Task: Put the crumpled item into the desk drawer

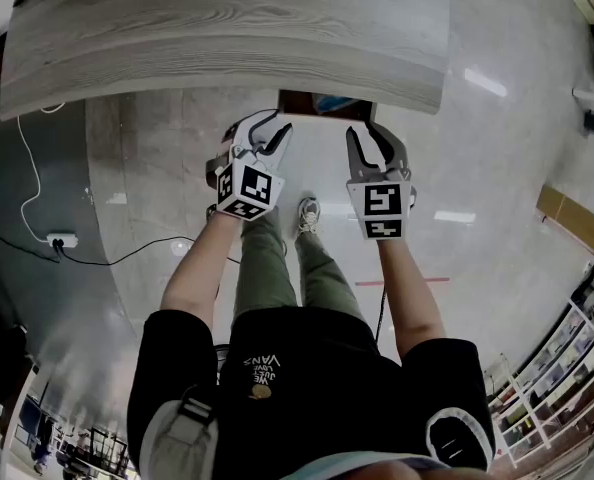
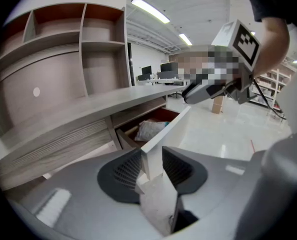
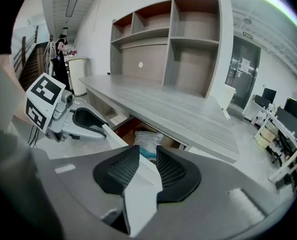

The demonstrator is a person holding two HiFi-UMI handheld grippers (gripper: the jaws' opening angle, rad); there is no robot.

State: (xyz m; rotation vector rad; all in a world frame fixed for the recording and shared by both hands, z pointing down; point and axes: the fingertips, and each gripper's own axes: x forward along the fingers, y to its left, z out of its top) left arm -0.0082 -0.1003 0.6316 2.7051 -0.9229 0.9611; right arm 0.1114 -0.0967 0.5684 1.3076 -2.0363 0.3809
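At white flat drawer front (image 2: 171,124) | pinching its edge in jaws of left gripper (image 1: 267,133) and right gripper (image 1: 375,148) | standing apart from crumpled pale plastic bag (image 3: 147,138) inside brown drawer (image 2: 163,115)

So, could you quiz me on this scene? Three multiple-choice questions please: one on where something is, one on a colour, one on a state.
1. Where is the crumpled whitish bag?
A) on the shiny floor
B) inside the desk drawer
C) between a gripper's jaws

2. What colour is the inside of that drawer?
A) reddish-brown
B) blue
C) yellow

3. What are the jaws of the left gripper and the right gripper doing?
A) both hang open in the air
B) both are closed on the white flat drawer front
C) one holds the bag while the other is idle

Answers:
1 B, since the bag lies in the pulled-out drawer behind its front.
2 A, since the inner walls show reddish-brown in both gripper views.
3 B, since each gripper view shows the white front's top edge pinched between the dark pads.
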